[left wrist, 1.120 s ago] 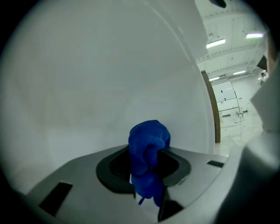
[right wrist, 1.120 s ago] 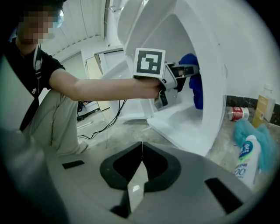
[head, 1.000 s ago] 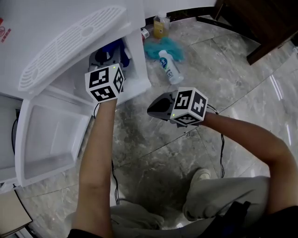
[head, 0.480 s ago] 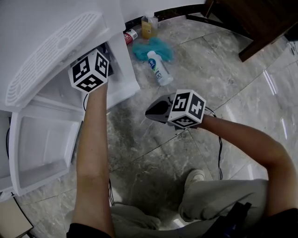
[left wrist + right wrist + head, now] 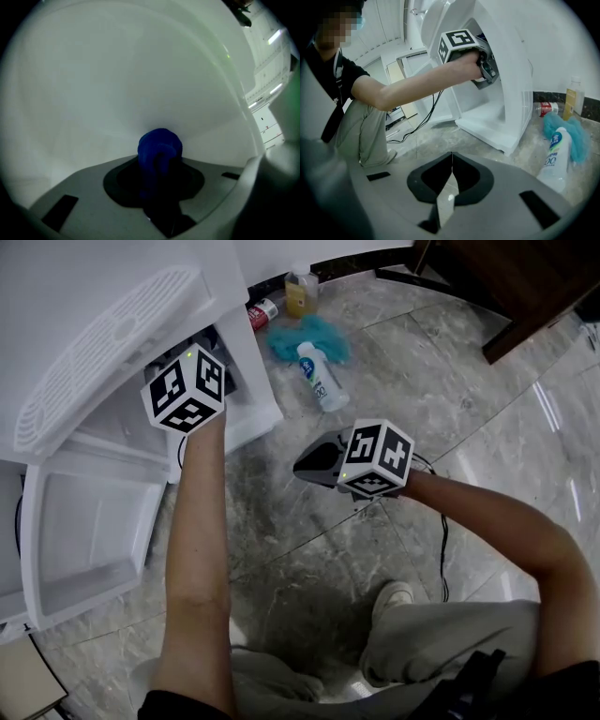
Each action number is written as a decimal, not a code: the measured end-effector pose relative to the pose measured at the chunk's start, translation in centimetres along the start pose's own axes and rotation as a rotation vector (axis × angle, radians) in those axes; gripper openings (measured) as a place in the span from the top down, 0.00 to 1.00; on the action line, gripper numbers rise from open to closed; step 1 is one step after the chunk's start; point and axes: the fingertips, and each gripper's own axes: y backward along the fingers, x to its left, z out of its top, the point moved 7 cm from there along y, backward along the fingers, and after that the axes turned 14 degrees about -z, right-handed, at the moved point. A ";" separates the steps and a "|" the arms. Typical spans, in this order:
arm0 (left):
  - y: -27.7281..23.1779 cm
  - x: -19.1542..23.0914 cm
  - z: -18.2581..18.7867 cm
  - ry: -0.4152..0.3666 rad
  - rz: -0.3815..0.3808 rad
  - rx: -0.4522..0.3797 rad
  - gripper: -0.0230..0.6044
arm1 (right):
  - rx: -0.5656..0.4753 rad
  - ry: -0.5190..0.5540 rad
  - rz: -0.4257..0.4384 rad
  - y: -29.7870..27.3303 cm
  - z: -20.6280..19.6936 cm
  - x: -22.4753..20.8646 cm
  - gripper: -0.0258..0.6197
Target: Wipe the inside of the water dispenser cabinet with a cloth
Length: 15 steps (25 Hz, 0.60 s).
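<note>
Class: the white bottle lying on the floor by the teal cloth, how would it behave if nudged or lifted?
The bottle lies on its side on the glossy floor, so a nudge would probably roll or slide it. Its body looks like rigid plastic, so it should lift without flopping. Weight unclear.

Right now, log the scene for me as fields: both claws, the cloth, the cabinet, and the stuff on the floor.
Left claw: shut on blue cloth, inside cabinet
Right claw: shut, empty, outside cabinet
Cabinet: white, door swung open
Cloth against inner wall: contact unclear
Floor: white bottle lying down, teal cloth, red can, yellow bottle
</note>
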 end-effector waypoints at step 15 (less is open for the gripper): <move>-0.4 0.2 0.2 -0.032 0.006 0.029 0.78 | 0.026 0.016 0.007 -0.5 -0.3 0.3 0.96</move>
